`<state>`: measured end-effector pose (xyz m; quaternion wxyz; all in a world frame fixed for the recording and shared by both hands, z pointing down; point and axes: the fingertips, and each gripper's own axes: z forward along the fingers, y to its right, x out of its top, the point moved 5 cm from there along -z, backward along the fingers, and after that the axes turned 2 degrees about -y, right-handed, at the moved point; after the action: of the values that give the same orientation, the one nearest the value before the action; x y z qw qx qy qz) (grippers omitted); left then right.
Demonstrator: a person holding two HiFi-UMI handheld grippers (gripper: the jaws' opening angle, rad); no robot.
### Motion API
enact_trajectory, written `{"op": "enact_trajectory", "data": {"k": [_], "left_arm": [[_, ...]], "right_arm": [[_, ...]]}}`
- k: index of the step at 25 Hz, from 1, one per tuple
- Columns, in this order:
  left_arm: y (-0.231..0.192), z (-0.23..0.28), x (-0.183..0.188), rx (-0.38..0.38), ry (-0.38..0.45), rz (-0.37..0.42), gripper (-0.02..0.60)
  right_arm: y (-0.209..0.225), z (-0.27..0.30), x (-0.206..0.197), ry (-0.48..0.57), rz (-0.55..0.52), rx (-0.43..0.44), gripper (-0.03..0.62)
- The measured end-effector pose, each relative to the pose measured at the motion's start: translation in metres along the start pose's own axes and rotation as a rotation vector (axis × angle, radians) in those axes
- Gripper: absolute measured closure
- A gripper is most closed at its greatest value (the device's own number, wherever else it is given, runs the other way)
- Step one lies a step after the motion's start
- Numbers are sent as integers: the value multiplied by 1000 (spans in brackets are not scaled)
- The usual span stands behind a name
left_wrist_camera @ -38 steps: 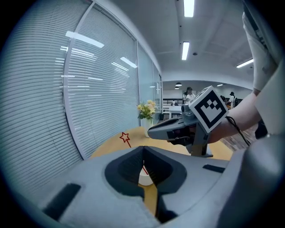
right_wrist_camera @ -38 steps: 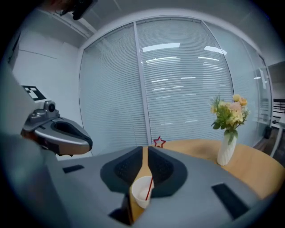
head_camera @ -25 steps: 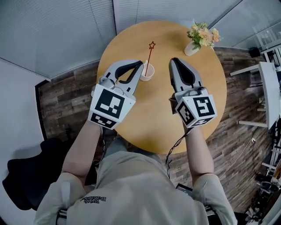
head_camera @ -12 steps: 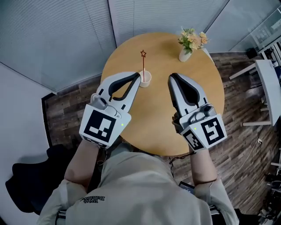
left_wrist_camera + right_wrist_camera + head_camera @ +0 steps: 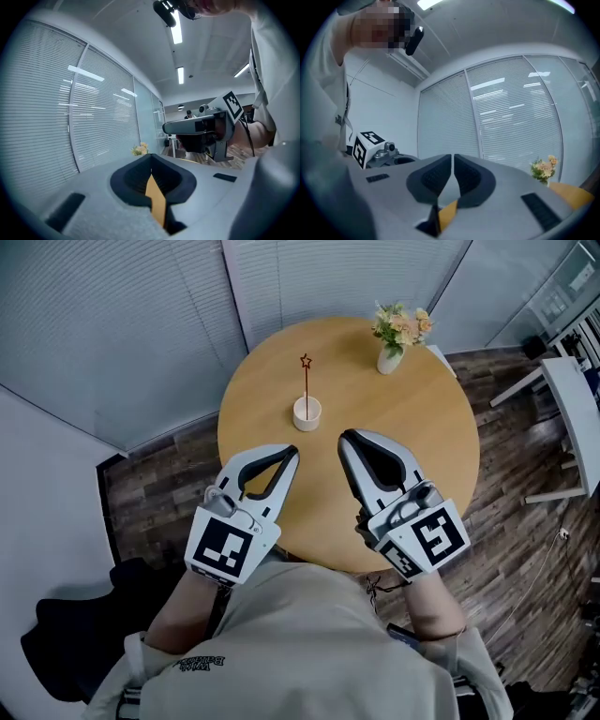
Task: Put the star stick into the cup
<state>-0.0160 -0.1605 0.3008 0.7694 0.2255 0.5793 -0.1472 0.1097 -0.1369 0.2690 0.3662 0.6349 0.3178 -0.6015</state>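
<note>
A small white cup (image 5: 307, 412) stands on the round wooden table (image 5: 422, 427), left of its middle. The thin red star stick (image 5: 306, 382) stands upright in the cup, star on top. My left gripper (image 5: 292, 452) hangs over the table's near edge, a little short of the cup, jaws shut on nothing. My right gripper (image 5: 345, 437) sits beside it to the right, also shut and empty. In the left gripper view the left gripper (image 5: 151, 159) has its pads together. The right gripper view shows the right gripper (image 5: 453, 157) with only a hairline between the pads.
A white vase of flowers (image 5: 394, 334) stands at the table's far right edge. White furniture (image 5: 572, 418) stands on the wood floor to the right. A dark chair (image 5: 66, 643) sits at the lower left. Blinds cover the glass walls behind the table.
Both grippers have drawn back from the cup toward the person's body. The cup with the star stick in it has stayed where it was.
</note>
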Motion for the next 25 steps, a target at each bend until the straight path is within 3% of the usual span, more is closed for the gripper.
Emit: {"op": "enact_trajectory", "data": {"k": [6, 11, 25], "left_arm": [[9, 0, -9, -10, -26, -2, 560], [6, -6, -8, -7, -20, 18, 560], [4, -17, -6, -13, -17, 32, 560]], "right_arm": [[-5, -7, -20, -55, -27, -8, 556], [-7, -14, -33, -80, 20, -24, 556], [-18, -13, -37, -101, 14, -8, 556]]}}
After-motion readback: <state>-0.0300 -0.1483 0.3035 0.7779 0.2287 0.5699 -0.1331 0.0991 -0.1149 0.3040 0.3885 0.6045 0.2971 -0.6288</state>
